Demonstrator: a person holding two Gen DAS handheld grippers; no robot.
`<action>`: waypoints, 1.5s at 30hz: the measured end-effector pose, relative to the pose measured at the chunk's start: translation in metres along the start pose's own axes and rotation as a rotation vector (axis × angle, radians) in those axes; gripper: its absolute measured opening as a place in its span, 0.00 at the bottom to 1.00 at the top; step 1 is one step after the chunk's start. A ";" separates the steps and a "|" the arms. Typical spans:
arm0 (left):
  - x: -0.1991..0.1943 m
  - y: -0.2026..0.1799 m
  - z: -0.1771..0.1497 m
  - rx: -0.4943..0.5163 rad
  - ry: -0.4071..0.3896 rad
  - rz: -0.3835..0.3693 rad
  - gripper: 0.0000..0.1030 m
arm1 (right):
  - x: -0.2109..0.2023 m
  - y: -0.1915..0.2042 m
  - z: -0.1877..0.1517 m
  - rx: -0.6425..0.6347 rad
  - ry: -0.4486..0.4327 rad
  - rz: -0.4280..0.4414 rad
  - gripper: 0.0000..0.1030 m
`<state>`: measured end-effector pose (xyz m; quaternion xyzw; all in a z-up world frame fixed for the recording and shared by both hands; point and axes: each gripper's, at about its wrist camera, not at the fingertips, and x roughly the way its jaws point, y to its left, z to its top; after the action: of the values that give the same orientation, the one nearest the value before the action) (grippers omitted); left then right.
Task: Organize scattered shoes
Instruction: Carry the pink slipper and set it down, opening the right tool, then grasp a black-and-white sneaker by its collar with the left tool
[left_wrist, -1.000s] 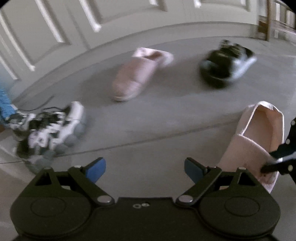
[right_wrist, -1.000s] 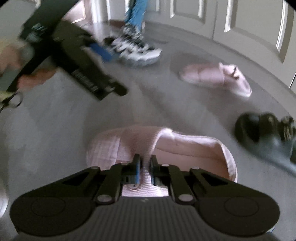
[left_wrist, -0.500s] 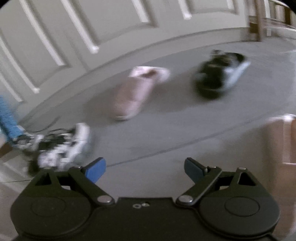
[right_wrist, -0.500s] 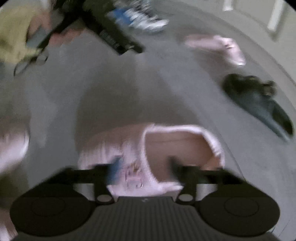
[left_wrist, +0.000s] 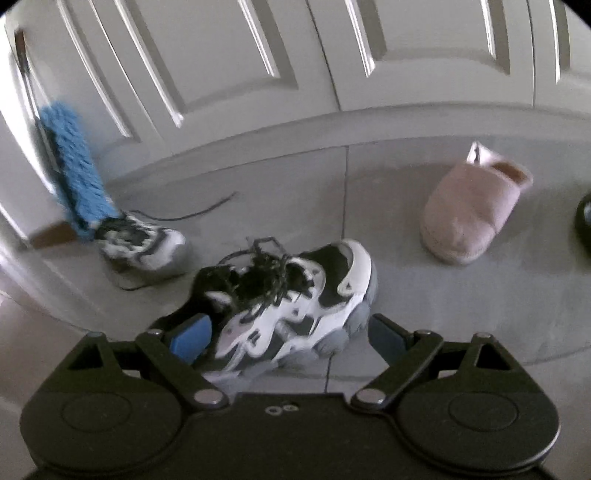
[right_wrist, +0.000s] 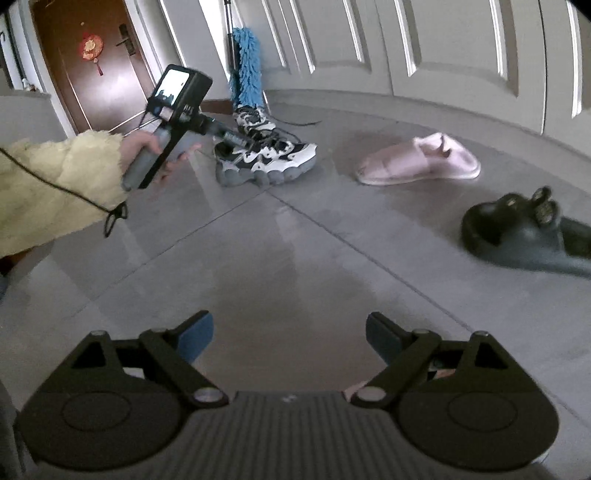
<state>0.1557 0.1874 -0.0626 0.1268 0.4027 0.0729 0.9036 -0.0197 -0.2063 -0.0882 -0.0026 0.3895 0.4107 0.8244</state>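
Note:
My left gripper (left_wrist: 288, 336) is open, and its blue-padded fingers straddle a black-and-white sneaker (left_wrist: 295, 306) lying on the grey floor without visibly pressing it. Its matching sneaker (left_wrist: 144, 240) stands further left by the wall. A pink slipper (left_wrist: 476, 210) rests to the right. My right gripper (right_wrist: 290, 332) is open over bare floor with nothing between its fingers. The right wrist view takes in the left gripper (right_wrist: 236, 140) in a hand, reaching the near sneaker (right_wrist: 266, 162), the far sneaker (right_wrist: 253, 118), the pink slipper (right_wrist: 421, 162) and a black sandal (right_wrist: 524, 232).
A blue fluffy mop (right_wrist: 247, 70) leans on the white panelled doors (left_wrist: 240, 74) beside the far sneaker. A brown door (right_wrist: 96, 62) stands at the far left. A yellow fleecy sleeve (right_wrist: 55, 188) fills the left edge. Open grey floor tiles (right_wrist: 295, 240) lie between the shoes.
My right gripper has opened and let go of a pink slipper, which is now out of view. My left gripper has swung left and down onto the black-and-white sneaker.

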 end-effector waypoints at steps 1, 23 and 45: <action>0.005 0.003 0.001 -0.003 0.007 0.005 0.90 | -0.005 0.000 -0.001 0.002 0.000 0.001 0.89; 0.090 0.061 0.017 -0.387 0.197 -0.034 0.87 | -0.010 0.003 -0.016 0.149 0.053 0.041 0.89; 0.044 -0.005 0.012 -0.048 0.065 -0.246 0.30 | -0.015 0.010 -0.014 0.133 0.037 0.037 0.89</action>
<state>0.1944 0.1904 -0.0876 0.0526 0.4425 -0.0249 0.8949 -0.0412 -0.2146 -0.0849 0.0516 0.4312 0.3988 0.8077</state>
